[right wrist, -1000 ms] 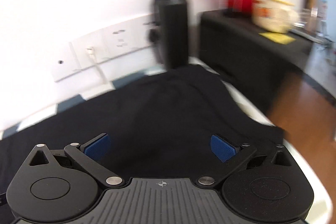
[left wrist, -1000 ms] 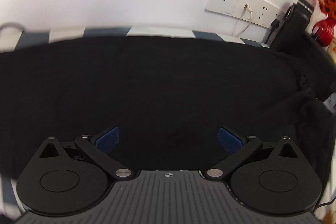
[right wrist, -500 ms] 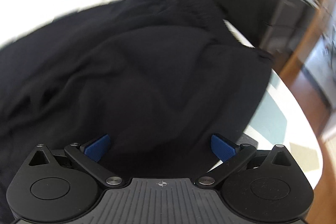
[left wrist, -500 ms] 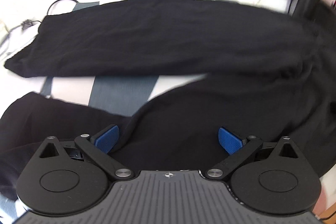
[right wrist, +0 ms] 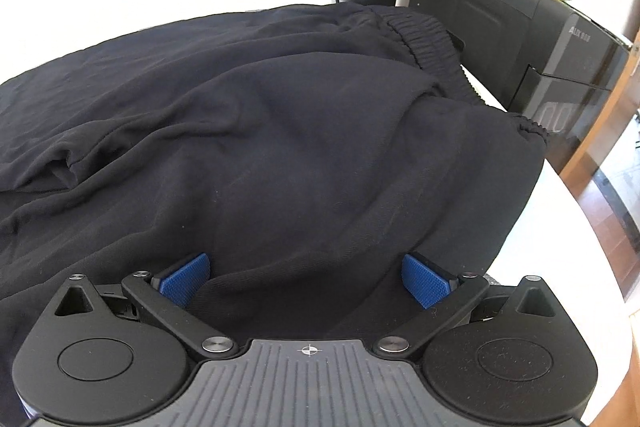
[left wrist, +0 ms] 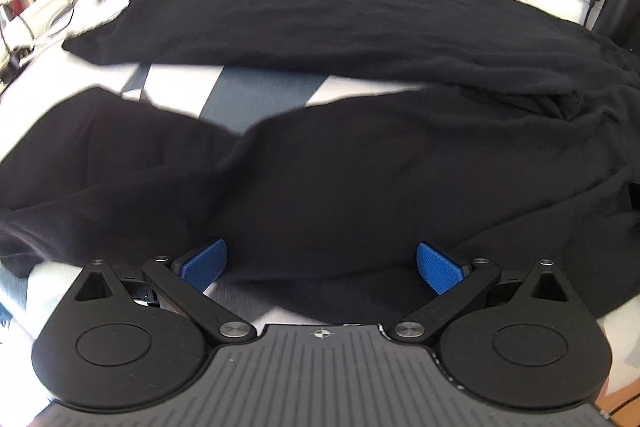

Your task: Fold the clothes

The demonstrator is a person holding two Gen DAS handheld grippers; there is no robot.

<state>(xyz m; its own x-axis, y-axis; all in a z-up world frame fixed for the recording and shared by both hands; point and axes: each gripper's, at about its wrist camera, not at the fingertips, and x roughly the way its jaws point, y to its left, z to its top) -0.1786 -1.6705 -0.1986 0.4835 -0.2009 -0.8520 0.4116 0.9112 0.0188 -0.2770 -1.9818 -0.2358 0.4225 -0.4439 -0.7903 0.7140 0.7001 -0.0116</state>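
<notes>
hovering with jaws spread wide, the left hand-held gripper (left wrist: 322,263) and right hand-held gripper (right wrist: 306,281) hold nothing above the black trousers (right wrist: 280,147).

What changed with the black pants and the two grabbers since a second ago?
Both views tipped down toward the black pants: the left gripper now shows the two legs apart with striped cloth between them, and the right gripper shows the waistband. Nothing was grabbed or let go. Both grippers stayed open, and the pants stayed spread out.
</notes>
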